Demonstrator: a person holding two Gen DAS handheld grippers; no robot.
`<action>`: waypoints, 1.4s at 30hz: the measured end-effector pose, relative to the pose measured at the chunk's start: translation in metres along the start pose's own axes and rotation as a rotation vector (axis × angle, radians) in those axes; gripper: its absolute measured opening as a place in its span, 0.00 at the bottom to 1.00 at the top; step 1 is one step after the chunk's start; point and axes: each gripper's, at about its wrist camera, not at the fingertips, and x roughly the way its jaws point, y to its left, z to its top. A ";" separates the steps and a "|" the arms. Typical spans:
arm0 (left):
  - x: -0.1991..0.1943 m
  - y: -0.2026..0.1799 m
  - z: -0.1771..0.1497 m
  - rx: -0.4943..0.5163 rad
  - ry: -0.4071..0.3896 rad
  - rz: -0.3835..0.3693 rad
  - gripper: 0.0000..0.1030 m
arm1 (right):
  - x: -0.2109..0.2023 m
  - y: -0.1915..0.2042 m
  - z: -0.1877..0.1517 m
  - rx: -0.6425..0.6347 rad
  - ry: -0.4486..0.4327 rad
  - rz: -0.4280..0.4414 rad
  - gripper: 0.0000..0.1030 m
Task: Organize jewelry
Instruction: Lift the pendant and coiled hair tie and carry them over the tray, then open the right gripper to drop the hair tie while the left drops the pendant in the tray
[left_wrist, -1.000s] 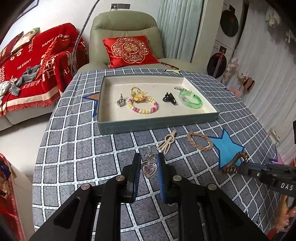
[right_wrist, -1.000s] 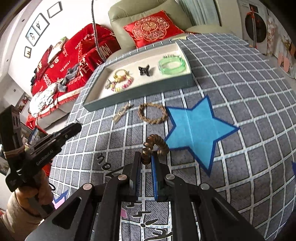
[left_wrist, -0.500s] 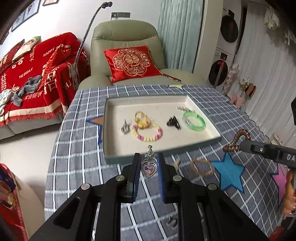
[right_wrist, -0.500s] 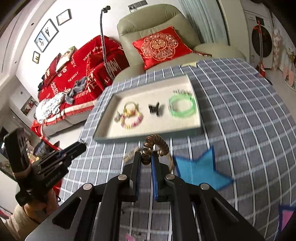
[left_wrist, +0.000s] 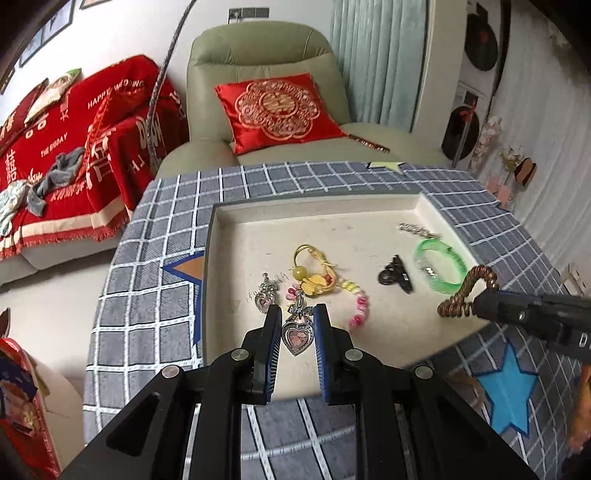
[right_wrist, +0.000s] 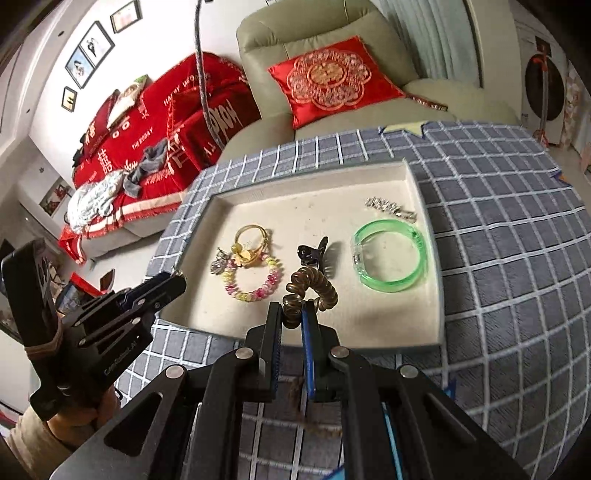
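My left gripper (left_wrist: 296, 317) is shut on a silver heart pendant (left_wrist: 296, 334) and holds it over the front left of the cream tray (left_wrist: 369, 218). My right gripper (right_wrist: 291, 314) is shut on a brown spiral hair tie (right_wrist: 310, 288), held over the tray's front middle (right_wrist: 406, 332); it also shows in the left wrist view (left_wrist: 466, 291). In the tray lie a second heart pendant (left_wrist: 264, 297), a yellow charm (left_wrist: 314, 273), a pink and yellow bead bracelet (right_wrist: 255, 284), a black claw clip (right_wrist: 314, 254), a green bangle (right_wrist: 389, 254) and a silver clip (right_wrist: 391, 208).
The tray sits on a round table with a grey checked cloth (right_wrist: 498, 221) with blue stars (left_wrist: 509, 391). Behind the table stand a green armchair with a red cushion (left_wrist: 277, 107) and a sofa under a red throw (left_wrist: 55, 155). A woven ring (right_wrist: 317, 428) lies on the cloth under my right gripper.
Both grippers have moved forward and lower, from above the cloth to over the tray's front part, each still holding its piece.
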 end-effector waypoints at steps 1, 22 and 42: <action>0.005 0.001 0.001 -0.006 0.008 0.000 0.32 | 0.006 -0.001 0.001 0.006 0.011 0.004 0.11; 0.059 -0.002 0.006 0.007 0.075 0.093 0.32 | 0.072 -0.026 0.023 0.075 0.087 -0.035 0.11; 0.053 -0.010 0.009 0.017 0.069 0.107 0.32 | 0.022 -0.024 0.024 0.127 0.024 0.016 0.60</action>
